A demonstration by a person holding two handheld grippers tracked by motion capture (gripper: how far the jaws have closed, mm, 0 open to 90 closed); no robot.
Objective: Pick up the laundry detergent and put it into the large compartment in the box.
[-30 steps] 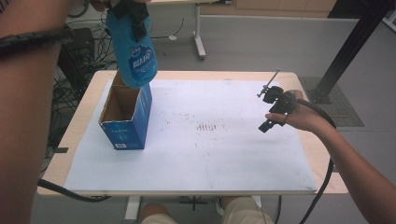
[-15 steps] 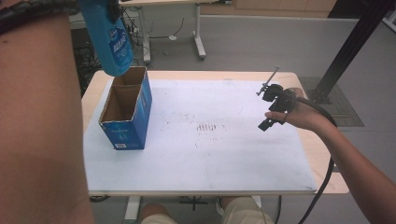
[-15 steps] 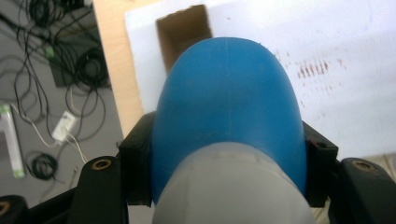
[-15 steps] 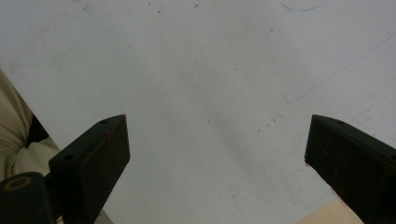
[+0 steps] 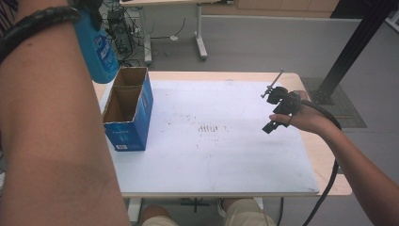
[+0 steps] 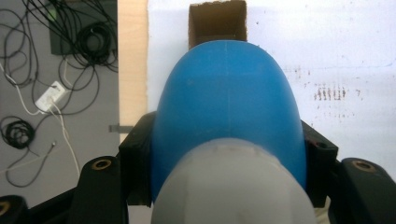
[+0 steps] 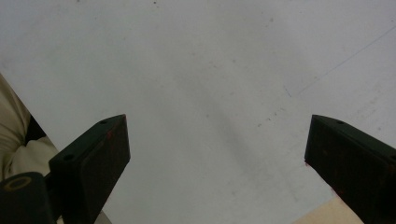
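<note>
since a moment ago the blue bottle [image 5: 98, 49] has gone up and to the left, so now it hangs high in the air just left of the open blue box [image 5: 128, 113] on the white table [image 5: 226, 155]. its label has white writing on it, too blurry to read, and the box has a small white label low on its front that is too tiny to read. the left gripper [image 6: 224, 154] squeezes the bottle tight from both sides, while the right gripper [image 7: 217, 154] is wide open over the table's right side with nothing in it.

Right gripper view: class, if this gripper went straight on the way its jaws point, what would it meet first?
Most likely the bare white table top. The right gripper is open, with nothing between its jaws, though depth is unclear.
</note>
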